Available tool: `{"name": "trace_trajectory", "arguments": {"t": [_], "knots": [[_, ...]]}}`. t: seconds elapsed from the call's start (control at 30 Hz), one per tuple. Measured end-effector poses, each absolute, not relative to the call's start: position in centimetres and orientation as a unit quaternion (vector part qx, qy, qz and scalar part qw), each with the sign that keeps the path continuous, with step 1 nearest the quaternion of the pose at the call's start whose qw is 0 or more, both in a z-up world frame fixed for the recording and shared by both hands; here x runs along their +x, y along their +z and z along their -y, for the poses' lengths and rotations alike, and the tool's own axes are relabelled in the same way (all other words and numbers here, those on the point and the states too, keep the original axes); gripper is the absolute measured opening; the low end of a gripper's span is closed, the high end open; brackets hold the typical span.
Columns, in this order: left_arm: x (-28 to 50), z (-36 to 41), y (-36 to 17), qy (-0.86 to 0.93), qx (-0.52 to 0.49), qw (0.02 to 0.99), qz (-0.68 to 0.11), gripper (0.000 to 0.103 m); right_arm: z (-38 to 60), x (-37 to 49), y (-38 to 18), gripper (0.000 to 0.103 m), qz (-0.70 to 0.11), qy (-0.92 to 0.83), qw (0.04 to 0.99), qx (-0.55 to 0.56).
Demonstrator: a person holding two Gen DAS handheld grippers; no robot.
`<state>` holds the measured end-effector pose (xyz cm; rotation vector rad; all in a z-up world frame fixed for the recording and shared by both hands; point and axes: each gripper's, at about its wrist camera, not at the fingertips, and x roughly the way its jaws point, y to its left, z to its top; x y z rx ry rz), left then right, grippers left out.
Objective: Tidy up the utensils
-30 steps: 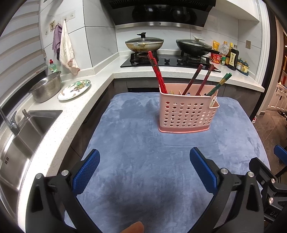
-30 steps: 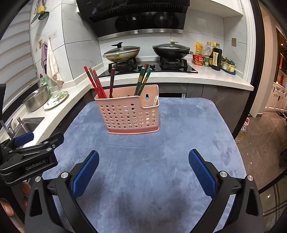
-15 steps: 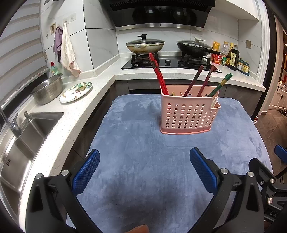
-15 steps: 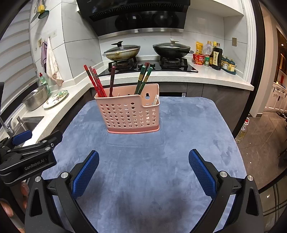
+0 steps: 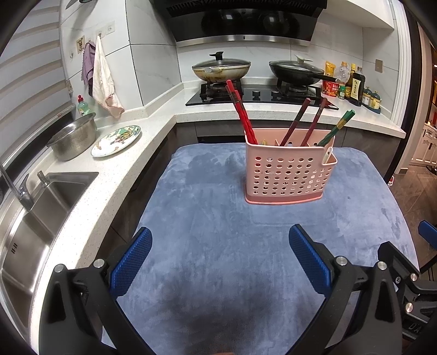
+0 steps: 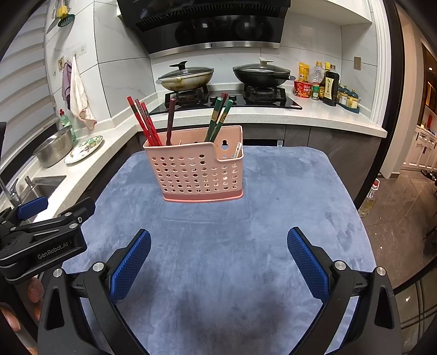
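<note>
Right wrist view: one pink basket [image 6: 197, 170] is set mid-mat [image 6: 286, 232], holding three red chopsticks [image 6: 142, 123], two brown [image 5: 303, 120], two green [image 6: 218, 120]. Left gripper [image 5: 220, 262] and right gripper [image 6: 218, 262] are seen spread, empty, near of basket.

left claw [image 5: 220, 255]: black frame, silver screws | right claw [image 6: 218, 255]: blue textured pads

Home kitchen, gas hob [image 6: 232, 99] with lidded woks [image 5: 221, 69], range hood [image 6: 207, 24], steel sink [image 5: 35, 207]

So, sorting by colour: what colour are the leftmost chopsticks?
Red chopsticks, clearest in the right wrist view.
</note>
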<state>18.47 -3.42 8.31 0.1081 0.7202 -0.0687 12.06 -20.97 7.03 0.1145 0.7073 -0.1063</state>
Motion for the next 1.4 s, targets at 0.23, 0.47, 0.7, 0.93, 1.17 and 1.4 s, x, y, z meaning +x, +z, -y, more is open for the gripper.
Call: {"name": "trace_trajectory", "arguments": {"t": [0.23,0.47,0.7,0.93,1.17,1.4], "knots": [[18.57,3.38,8.16,-0.024,0.054,0.934,-0.351,0.096,21.01,12.09,6.90,0.096,-0.347,-0.052,0.935,0.057],[18.55,3.32,8.15,-0.025,0.055,0.935,-0.350,0.096,21.08,12.08,6.84,0.096,-0.347,-0.052,0.935,0.057],[18.50,3.44,8.19,-0.026,0.056,0.935,-0.349,0.096,21.11,12.07,6.82,0.096,-0.347,-0.052,0.935,0.056],[18.51,3.43,8.19,-0.025,0.056,0.935,-0.349,0.096,21.12,12.05,6.73,0.096,-0.347,-0.053,0.935,0.058],[18.41,3.55,8.19,-0.027,0.058,0.935,-0.348,0.096,21.20,12.04,6.51,0.096,-0.346,-0.055,0.935,0.057],[18.66,3.26,8.06,-0.025,0.050,0.935,-0.351,0.096,21.50,12.00,6.44,0.096,-0.344,-0.061,0.936,0.054]]}}
